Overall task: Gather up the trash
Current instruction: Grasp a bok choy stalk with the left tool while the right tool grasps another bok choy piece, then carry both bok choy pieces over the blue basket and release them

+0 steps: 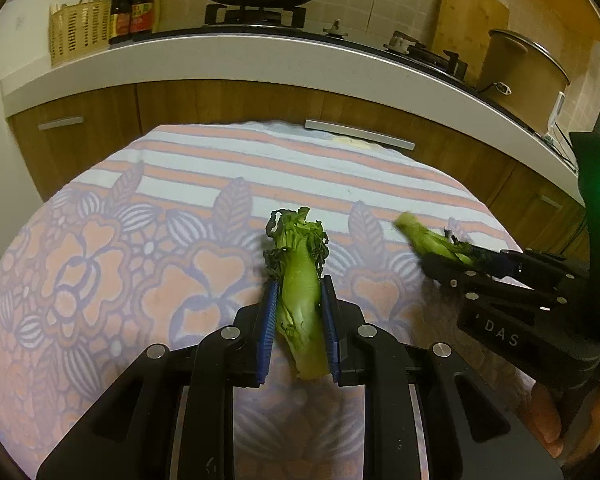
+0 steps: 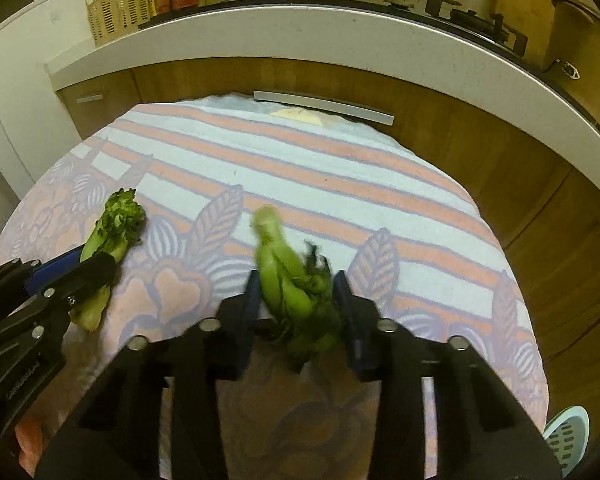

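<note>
Pickup stage of the trash collection, by my reading: both claws are holding vegetable scraps over the round table draped in a pink-and-lilac floral, striped cloth. Left gripper is clamping its blue-padded fingers on a pale green leafy vegetable stalk with a dark wilted top, cut end pointing back toward the camera. Right gripper is sitting narrow around a second, more crumpled green vegetable stalk; its pads are appearing to press on it, though blur is softening the contact. Both stalks are looking limp, light and easily bruised, so a firm but gentle hold is seeming enough. No bin is showing in either view, only a pale blue slotted object at the right wrist view's lower edge. Next move is calling for lifting both scraps clear of the cloth and carrying them to wherever the waste goes.
</note>
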`<state>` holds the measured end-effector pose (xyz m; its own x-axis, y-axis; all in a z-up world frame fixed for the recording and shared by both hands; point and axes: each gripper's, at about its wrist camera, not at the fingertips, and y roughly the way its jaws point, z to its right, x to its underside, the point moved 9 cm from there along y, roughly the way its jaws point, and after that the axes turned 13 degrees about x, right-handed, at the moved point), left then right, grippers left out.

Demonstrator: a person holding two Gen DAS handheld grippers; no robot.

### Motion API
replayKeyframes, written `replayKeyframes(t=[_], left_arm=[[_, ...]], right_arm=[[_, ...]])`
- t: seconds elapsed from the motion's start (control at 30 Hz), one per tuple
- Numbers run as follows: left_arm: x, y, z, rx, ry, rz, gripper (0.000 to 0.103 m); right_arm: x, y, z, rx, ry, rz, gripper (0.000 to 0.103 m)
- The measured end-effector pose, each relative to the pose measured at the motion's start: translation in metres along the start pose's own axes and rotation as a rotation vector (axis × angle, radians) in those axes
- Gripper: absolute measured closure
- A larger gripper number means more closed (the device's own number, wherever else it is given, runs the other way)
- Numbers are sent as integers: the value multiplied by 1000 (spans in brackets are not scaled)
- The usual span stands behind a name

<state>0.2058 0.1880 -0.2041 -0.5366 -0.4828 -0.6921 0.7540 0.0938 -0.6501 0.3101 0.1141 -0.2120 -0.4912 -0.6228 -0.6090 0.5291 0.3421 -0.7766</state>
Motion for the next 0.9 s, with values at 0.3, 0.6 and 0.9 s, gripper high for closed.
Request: replayKeyframes(t=[0.3,0.6,0.9], left_arm=[[0,-5,1,-18,10,23,83],[3,-23,31,87,50,13,83],[14,-48,113,233,191,-1,83]], right_arm=[[7,-40,16,-10,74,64,84],[28,-114,78,148,131,128,84],[106,-174,167,272,370,77,84]])
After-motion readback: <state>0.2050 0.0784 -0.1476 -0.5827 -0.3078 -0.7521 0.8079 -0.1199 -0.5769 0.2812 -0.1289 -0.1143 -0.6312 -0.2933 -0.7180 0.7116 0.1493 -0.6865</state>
